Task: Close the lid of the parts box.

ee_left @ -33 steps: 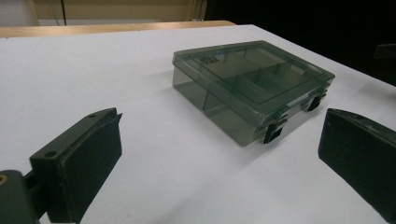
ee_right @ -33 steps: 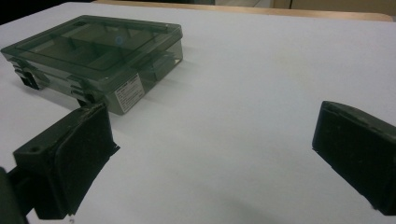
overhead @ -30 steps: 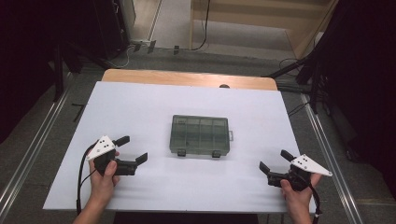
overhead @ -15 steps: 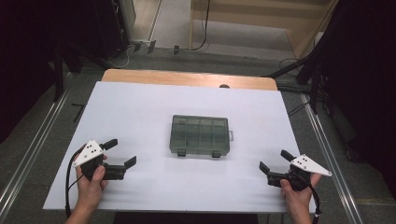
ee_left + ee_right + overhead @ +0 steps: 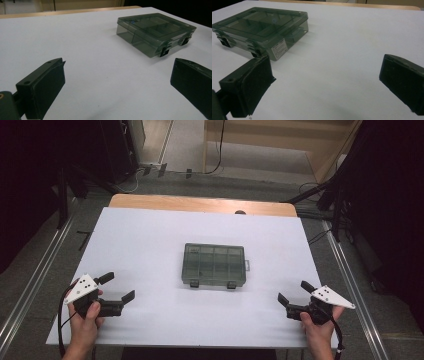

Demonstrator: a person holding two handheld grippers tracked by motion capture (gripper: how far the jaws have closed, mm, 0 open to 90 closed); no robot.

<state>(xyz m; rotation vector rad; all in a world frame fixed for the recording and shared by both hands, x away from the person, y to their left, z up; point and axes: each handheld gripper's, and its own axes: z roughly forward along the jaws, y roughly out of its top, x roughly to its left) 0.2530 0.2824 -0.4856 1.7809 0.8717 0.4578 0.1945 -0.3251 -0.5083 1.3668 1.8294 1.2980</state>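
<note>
Viewing from above, I see the translucent dark-green plastic compartment box [image 5: 214, 265] lying shut at the centre of the frame on the white table surface [image 5: 150, 235]. My left gripper [image 5: 116, 288] sits at the lower left, my right gripper [image 5: 295, 293] at the lower right; each is well apart from the box. Both have jaws spread wide and grip nothing. In the left gripper view the box [image 5: 155, 31] lies upper right; in the right gripper view it [image 5: 262, 27] lies upper left.
</note>
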